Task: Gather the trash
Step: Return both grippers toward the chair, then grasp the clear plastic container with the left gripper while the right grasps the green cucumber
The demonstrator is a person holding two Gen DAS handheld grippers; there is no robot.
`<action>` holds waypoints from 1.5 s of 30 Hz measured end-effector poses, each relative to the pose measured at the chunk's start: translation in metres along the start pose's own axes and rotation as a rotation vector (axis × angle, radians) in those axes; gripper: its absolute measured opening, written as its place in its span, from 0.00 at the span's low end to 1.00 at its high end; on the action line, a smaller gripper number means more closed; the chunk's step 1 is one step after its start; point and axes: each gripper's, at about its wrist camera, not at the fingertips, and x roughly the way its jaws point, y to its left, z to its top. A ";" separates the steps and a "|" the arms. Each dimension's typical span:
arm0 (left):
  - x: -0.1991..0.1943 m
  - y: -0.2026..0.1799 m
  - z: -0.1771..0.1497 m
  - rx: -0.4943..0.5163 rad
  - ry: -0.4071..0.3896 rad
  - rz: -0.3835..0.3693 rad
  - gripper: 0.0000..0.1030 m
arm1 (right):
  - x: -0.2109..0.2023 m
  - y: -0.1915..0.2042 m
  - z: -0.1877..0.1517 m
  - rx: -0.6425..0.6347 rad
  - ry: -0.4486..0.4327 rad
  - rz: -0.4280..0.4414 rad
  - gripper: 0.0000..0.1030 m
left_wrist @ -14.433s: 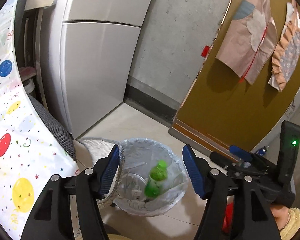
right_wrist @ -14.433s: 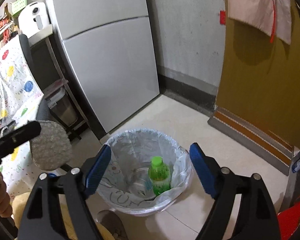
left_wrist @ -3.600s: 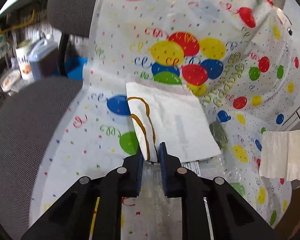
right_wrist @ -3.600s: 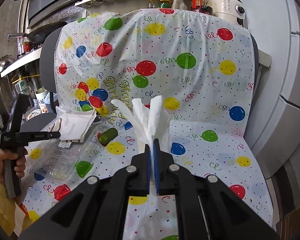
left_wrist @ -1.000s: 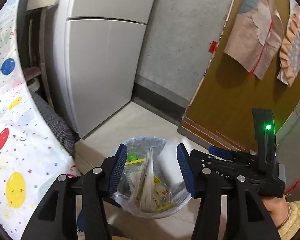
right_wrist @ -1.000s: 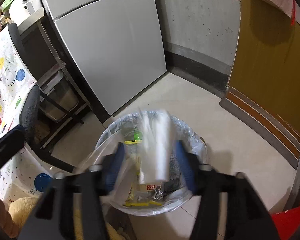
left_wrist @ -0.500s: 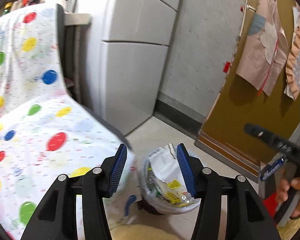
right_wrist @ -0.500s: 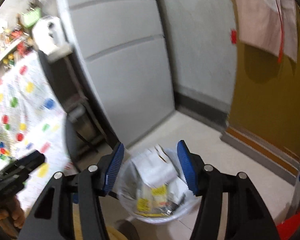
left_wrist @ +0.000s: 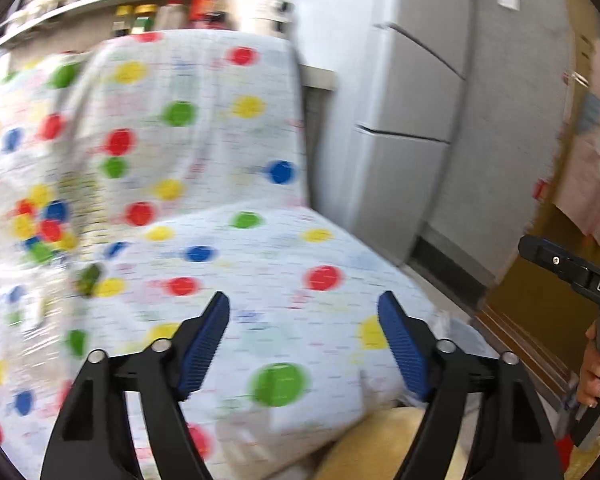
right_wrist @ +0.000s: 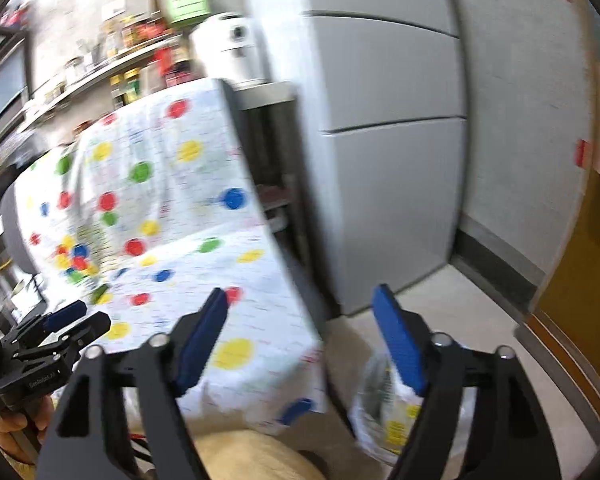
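My left gripper (left_wrist: 304, 344) is open and empty, held above the seat of a chair draped in a white balloon-print cloth (left_wrist: 220, 248). A small dark green object (left_wrist: 89, 276) lies on the cloth at the left, blurred. My right gripper (right_wrist: 300, 340) is open and empty, between the chair and the lined trash bin (right_wrist: 392, 420), which holds wrappers and paper. The bin's rim (left_wrist: 456, 328) shows at the cloth's right edge in the left wrist view. The left gripper (right_wrist: 66, 322) also shows at the left of the right wrist view.
A grey fridge (left_wrist: 412, 128) stands right of the chair, also in the right wrist view (right_wrist: 388, 120). A shelf with jars (right_wrist: 132, 48) runs behind the chair. A brown door (left_wrist: 540, 300) is at the right. The beige floor (right_wrist: 460, 300) lies between fridge and bin.
Both grippers have swung left and up, away from the trash bin toward the chair. Both stay open and empty. The views are motion-blurred.
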 end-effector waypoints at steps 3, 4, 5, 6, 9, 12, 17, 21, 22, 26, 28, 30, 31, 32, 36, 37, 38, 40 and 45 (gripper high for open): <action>-0.017 0.039 0.001 -0.045 -0.019 0.092 0.81 | 0.016 0.045 0.008 -0.080 0.016 0.062 0.74; -0.022 0.052 0.001 -0.058 -0.023 0.124 0.81 | 0.023 0.066 0.010 -0.121 0.020 0.089 0.74; -0.029 0.070 0.000 -0.078 -0.025 0.167 0.81 | 0.028 0.080 0.011 -0.150 0.022 0.102 0.74; -0.034 0.082 -0.002 -0.094 -0.028 0.192 0.81 | 0.033 0.095 0.011 -0.178 0.026 0.117 0.74; -0.049 0.125 -0.006 -0.151 -0.040 0.263 0.81 | 0.056 0.139 0.010 -0.234 0.059 0.179 0.69; -0.061 0.172 -0.013 -0.206 -0.036 0.349 0.81 | 0.074 0.170 0.007 -0.248 0.083 0.223 0.63; -0.071 0.249 -0.026 -0.308 0.006 0.447 0.81 | 0.108 0.219 0.002 -0.272 0.122 0.274 0.59; -0.059 0.290 -0.038 -0.332 0.066 0.460 0.77 | 0.128 0.245 0.002 -0.268 0.145 0.285 0.58; -0.053 0.298 -0.042 -0.348 0.085 0.440 0.73 | 0.132 0.249 0.002 -0.264 0.148 0.290 0.58; -0.027 0.321 -0.057 -0.404 0.161 0.376 0.52 | 0.140 0.264 -0.001 -0.288 0.156 0.294 0.58; -0.016 0.323 -0.060 -0.410 0.183 0.364 0.48 | 0.143 0.267 -0.002 -0.300 0.159 0.291 0.58; -0.005 0.326 -0.061 -0.413 0.203 0.345 0.41 | 0.146 0.269 -0.004 -0.306 0.168 0.292 0.58; 0.000 0.326 -0.061 -0.414 0.210 0.341 0.40 | 0.148 0.270 -0.005 -0.308 0.171 0.291 0.58; 0.005 0.326 -0.062 -0.411 0.224 0.330 0.38 | 0.150 0.272 -0.005 -0.312 0.177 0.291 0.58; 0.014 0.324 -0.061 -0.381 0.238 0.343 0.12 | 0.158 0.280 -0.008 -0.322 0.194 0.297 0.57; 0.012 0.325 -0.059 -0.381 0.227 0.347 0.11 | 0.161 0.284 -0.008 -0.323 0.197 0.300 0.57; 0.007 0.325 -0.058 -0.383 0.208 0.352 0.09 | 0.163 0.287 -0.008 -0.324 0.200 0.303 0.57; -0.007 0.326 -0.056 -0.378 0.163 0.393 0.08 | 0.168 0.297 -0.009 -0.330 0.206 0.311 0.54; -0.032 0.341 -0.057 -0.391 0.113 0.457 0.08 | 0.198 0.337 -0.018 -0.360 0.252 0.321 0.36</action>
